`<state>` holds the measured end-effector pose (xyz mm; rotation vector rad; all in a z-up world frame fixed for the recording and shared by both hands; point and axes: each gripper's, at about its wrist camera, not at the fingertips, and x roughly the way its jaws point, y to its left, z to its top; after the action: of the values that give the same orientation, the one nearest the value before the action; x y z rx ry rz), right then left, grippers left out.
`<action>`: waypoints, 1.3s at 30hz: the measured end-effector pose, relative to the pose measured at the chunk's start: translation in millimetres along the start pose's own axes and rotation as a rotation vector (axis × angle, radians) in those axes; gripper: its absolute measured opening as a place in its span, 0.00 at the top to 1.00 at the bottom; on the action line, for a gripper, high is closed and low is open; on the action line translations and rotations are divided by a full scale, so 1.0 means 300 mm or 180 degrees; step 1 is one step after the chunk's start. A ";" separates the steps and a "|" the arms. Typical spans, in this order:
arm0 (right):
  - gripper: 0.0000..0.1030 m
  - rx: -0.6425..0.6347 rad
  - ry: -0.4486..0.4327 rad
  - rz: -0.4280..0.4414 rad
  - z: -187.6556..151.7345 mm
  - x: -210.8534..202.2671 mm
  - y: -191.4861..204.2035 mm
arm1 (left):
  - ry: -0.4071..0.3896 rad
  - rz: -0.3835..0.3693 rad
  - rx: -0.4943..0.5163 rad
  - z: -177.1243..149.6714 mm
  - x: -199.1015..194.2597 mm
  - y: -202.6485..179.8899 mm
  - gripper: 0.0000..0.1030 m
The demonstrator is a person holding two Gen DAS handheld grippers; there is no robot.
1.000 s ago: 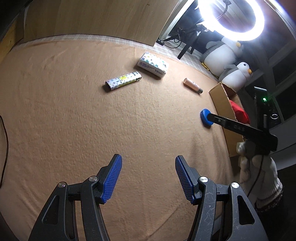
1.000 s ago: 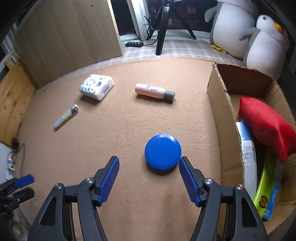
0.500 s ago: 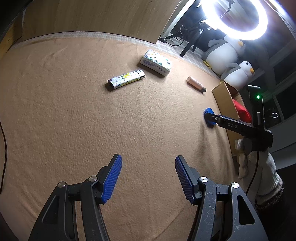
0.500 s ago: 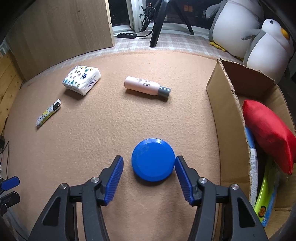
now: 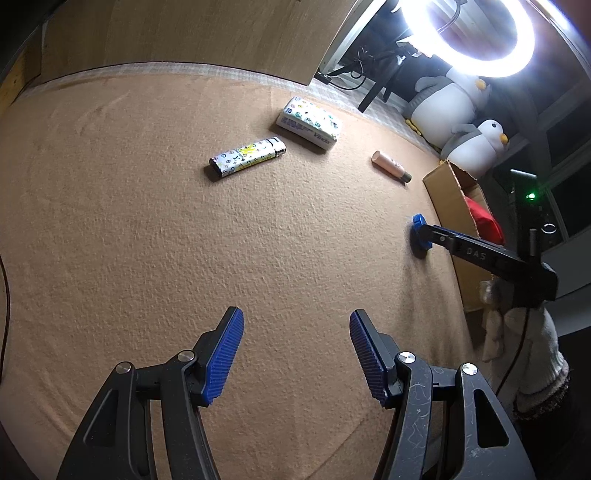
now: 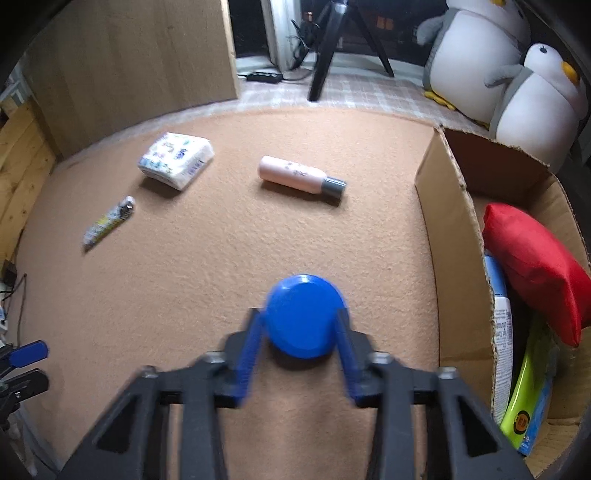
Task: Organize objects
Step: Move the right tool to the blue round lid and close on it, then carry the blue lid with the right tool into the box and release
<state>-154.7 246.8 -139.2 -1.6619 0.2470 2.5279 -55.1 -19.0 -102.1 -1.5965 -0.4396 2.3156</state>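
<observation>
A: Right gripper?
B: Jaws closing on the blue disc, pads pressing on both sides of its rim. Disc low on the carpet, just left of the box.
A: How will it handle?
B: Looks like hard plastic, light, stiff, smooth edge, so it could slip. Grip across the widest part, like now.
A: Left gripper?
B: Wide open, empty, hovering over bare carpet.
A: Other stuff?
B: 3 loose on the carpet: lighter, tissue pack, pink bottle lying on its side. Box holds a red pouch plus more packets.
A: Room?
B: Soft peach carpet, dim, ring light, 2 plush penguins, tripod, wood panel.
</observation>
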 end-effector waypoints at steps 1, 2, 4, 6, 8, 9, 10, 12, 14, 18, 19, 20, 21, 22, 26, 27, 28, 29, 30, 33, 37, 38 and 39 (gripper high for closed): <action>0.83 -0.0026 0.0025 0.0003 0.001 -0.002 0.007 | 0.0001 0.0000 0.0002 0.000 0.002 -0.001 0.38; 0.83 -0.0055 0.0079 -0.0005 0.001 0.008 0.014 | 0.0006 0.0001 0.0001 0.002 0.006 -0.004 0.38; 0.83 -0.0064 0.0072 -0.0046 -0.005 0.018 0.018 | 0.0004 -0.0016 -0.0002 0.001 0.008 -0.009 0.39; 0.83 -0.0059 0.0066 -0.0057 -0.003 0.020 0.015 | 0.0001 -0.0023 0.0029 -0.002 0.007 -0.021 0.38; 0.76 -0.0046 0.0067 -0.0081 -0.003 0.018 0.008 | 0.0000 -0.0013 0.0065 -0.007 0.004 -0.032 0.39; 0.71 -0.0035 0.0071 -0.0114 -0.004 0.020 0.000 | -0.0003 -0.0017 0.0068 -0.010 0.002 -0.034 0.39; 0.60 -0.0019 0.0085 -0.0124 -0.006 0.022 -0.009 | -0.0008 -0.0019 0.0064 -0.012 -0.001 -0.034 0.39; 0.53 0.0025 0.0131 -0.0084 -0.012 0.026 -0.025 | -0.0014 -0.0026 0.0043 -0.016 -0.002 -0.030 0.39; 0.53 0.0054 0.0175 0.0018 -0.017 0.035 -0.037 | -0.0011 -0.0002 0.0026 -0.019 0.000 -0.022 0.39; 0.53 0.0013 0.0228 0.0025 -0.021 0.050 -0.022 | 0.0006 0.0004 -0.0031 -0.026 0.008 -0.004 0.39; 0.53 -0.0007 0.0227 -0.0006 -0.020 0.052 -0.015 | 0.0007 0.0004 -0.0036 -0.029 0.008 -0.005 0.39; 0.54 -0.0024 0.0229 -0.0024 -0.016 0.055 -0.011 | 0.0006 0.0003 -0.0037 -0.031 0.008 -0.005 0.39; 0.54 -0.0037 0.0230 -0.0037 -0.010 0.057 -0.008 | 0.0005 0.0000 -0.0040 -0.035 0.007 -0.004 0.39; 0.56 -0.0038 0.0228 -0.0030 -0.008 0.057 -0.009 | 0.0005 -0.0005 -0.0043 -0.036 0.007 -0.003 0.39; 0.59 -0.0067 0.0237 0.0031 -0.001 0.061 -0.007 | -0.0016 0.0000 -0.0057 -0.034 0.004 -0.005 0.39; 0.59 -0.0076 0.0237 0.0034 0.000 0.061 -0.004 | -0.0021 0.0004 -0.0061 -0.034 0.002 -0.005 0.39; 0.60 -0.0088 0.0227 0.0039 0.000 0.059 -0.001 | -0.0024 0.0007 -0.0063 -0.033 0.001 -0.005 0.39; 0.60 -0.0096 0.0217 0.0048 -0.003 0.055 0.001 | -0.0028 0.0010 -0.0062 -0.032 0.000 -0.006 0.39; 0.60 -0.0108 0.0208 0.0061 -0.004 0.054 0.004 | -0.0030 0.0018 -0.0060 -0.031 -0.001 -0.005 0.39; 0.60 -0.0111 0.0159 0.0087 -0.002 0.041 0.010 | -0.0037 0.0026 -0.0062 -0.026 -0.001 -0.007 0.39; 0.60 -0.0127 0.0129 0.0104 -0.005 0.029 0.015 | -0.0035 0.0040 -0.0048 -0.018 0.008 -0.012 0.39; 0.60 -0.0130 0.0143 0.0110 -0.006 0.036 0.014 | -0.0027 0.0043 -0.0045 -0.018 0.012 -0.014 0.39; 0.61 -0.0128 0.0160 0.0122 -0.008 0.044 0.013 | -0.0021 0.0043 -0.0042 -0.018 0.015 -0.015 0.39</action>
<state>-158.4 242.5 -152.1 -1.7536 0.2359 2.5372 -51.3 -12.4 -105.9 -1.6032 -0.4481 2.3333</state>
